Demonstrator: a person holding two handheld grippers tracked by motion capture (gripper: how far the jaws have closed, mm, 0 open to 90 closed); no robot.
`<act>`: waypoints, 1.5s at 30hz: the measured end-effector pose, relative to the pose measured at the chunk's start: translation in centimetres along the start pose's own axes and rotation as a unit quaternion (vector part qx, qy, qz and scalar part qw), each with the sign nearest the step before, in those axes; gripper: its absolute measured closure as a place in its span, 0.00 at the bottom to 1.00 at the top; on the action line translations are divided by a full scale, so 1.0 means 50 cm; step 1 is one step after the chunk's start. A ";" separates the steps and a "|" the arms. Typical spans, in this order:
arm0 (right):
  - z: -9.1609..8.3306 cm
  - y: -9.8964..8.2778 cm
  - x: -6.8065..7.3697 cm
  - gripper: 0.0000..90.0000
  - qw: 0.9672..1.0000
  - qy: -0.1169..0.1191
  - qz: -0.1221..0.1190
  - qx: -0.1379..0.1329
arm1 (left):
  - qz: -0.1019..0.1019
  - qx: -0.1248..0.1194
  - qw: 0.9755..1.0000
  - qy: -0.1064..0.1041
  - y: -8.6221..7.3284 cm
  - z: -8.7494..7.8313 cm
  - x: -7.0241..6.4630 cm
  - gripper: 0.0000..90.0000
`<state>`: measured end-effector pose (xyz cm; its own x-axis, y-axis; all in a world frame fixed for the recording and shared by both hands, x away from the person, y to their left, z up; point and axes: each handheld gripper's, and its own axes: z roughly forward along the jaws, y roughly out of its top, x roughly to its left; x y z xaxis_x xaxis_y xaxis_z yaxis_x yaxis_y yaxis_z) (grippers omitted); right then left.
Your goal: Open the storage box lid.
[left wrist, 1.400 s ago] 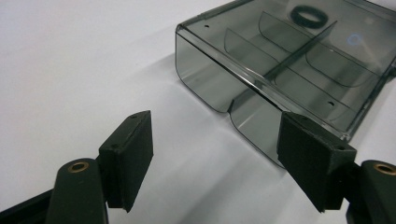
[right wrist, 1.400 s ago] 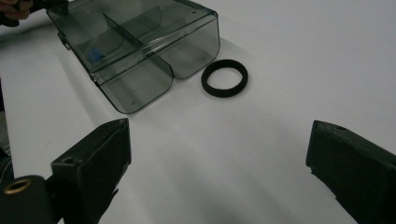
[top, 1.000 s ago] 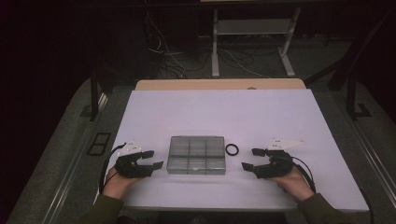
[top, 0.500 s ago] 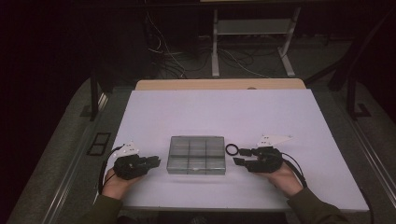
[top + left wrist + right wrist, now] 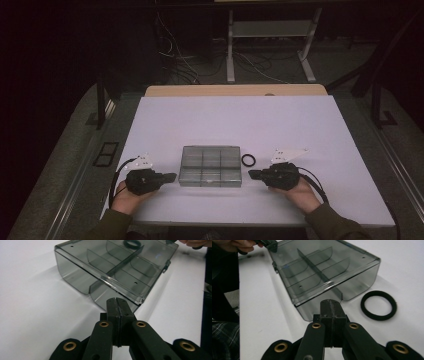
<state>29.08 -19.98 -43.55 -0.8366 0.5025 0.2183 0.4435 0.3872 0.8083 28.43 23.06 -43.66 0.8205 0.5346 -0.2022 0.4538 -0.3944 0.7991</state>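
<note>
Your left tongs [image 5: 117, 305] and right tongs [image 5: 331, 307] have just pressed together, empty. Smoky lidded box [image 5: 210, 166] mid-desk between them; contents hard to read. Black ring [image 5: 248, 160] at its 2 o'clock.

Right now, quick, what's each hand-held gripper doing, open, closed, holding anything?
Left hand-held gripper: just closed, jaws shut together, nothing between them.
Right hand-held gripper: just closed, jaws shut together, holding nothing.

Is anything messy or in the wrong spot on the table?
Nothing is spilled or broken. The grey divided box sits square on the white table, lid closed, compartments empty. The only stray is a black ring, lying flat on the table beside the box, not inside it.
</note>
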 end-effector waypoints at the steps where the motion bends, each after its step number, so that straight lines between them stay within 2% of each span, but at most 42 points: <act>1: 0.001 -0.001 0.002 0.99 1.000 0.003 -0.001 0.000 | 0.001 0.000 1.000 -0.002 0.000 0.001 0.000 0.99; 11: 0.011 -0.006 0.011 0.99 1.000 0.015 -0.006 0.008 | 0.012 0.000 1.000 -0.019 0.001 0.004 -0.005 0.99; 33: 0.025 -0.005 0.025 0.99 0.999 0.036 -0.015 0.015 | 0.010 -0.001 1.000 -0.022 -0.001 0.006 -0.004 0.99; 45: 0.027 -0.004 0.026 0.99 0.999 0.040 -0.021 0.015 | 0.008 -0.003 1.000 -0.023 -0.001 0.006 -0.003 0.99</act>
<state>28.34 -18.33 -44.16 -0.8769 0.4224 0.2294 0.4164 0.4293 0.8014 28.41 22.75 -43.84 0.8424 0.4938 -0.2156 0.4394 -0.3979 0.8054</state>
